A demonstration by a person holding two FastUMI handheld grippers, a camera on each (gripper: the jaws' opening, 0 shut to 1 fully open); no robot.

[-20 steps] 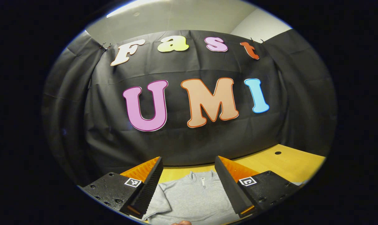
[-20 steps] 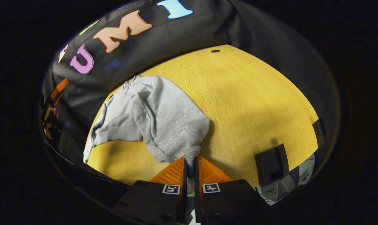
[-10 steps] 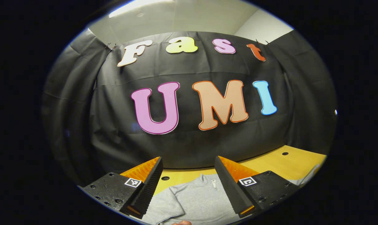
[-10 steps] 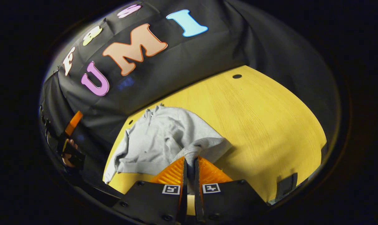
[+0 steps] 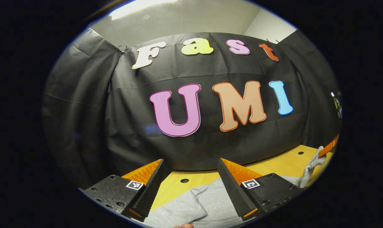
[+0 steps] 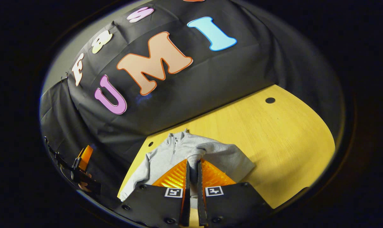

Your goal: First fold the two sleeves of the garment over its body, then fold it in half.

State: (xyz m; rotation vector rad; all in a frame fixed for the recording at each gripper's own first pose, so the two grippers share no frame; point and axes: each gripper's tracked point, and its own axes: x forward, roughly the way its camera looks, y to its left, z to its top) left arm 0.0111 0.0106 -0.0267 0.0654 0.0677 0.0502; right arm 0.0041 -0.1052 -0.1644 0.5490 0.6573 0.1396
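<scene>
Sweeping inward since a second ago, the right gripper [image 6: 191, 164] is carrying the sleeve cuff [image 6: 194, 155] over the grey garment [image 6: 166, 155] lying on the wooden table [image 6: 273, 142]. Off to the left, the left gripper [image 5: 191, 177] is hovering spread and empty above the garment's near edge. Rightward, the right fingers are pinching the cuff; the body lies directly ahead, collar pointing away. No containers here.

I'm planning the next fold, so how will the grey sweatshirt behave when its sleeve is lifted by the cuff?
Probably floppy: the sleeve droops in a soft arc from the right gripper, whose jaws pinch its cuff. The sweatshirt likely drags rather than slides freely, since its body lies wrinkled on the wooden table. It looks light; one pinch holds the sleeve up.
</scene>
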